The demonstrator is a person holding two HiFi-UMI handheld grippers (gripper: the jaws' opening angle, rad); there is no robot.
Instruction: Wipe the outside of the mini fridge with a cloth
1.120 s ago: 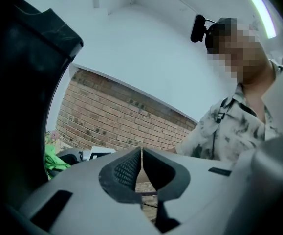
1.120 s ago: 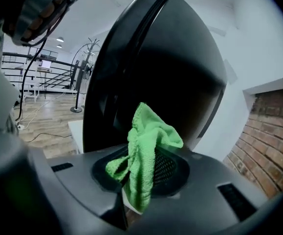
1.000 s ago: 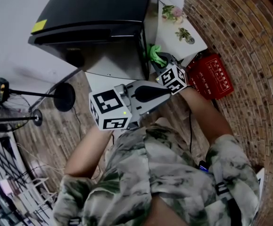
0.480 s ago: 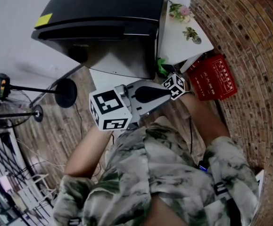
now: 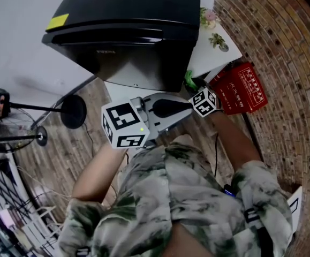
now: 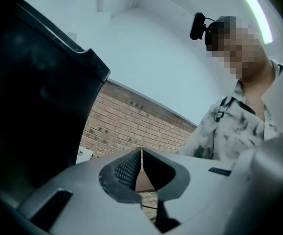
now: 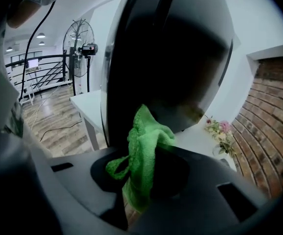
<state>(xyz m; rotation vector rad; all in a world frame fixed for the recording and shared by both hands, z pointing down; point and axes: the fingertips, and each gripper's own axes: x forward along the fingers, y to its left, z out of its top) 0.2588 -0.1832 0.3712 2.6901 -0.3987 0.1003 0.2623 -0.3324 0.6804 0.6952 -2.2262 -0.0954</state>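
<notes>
one black mini fridge (image 5: 133,31) on a white table (image 5: 221,55), one green cloth (image 7: 143,151), two grippers. the right gripper (image 7: 142,177) is clamped on the cloth, against the fridge's side near its bottom corner. the left gripper (image 6: 141,155) has its jaws together, empty, apart from the fridge.
</notes>
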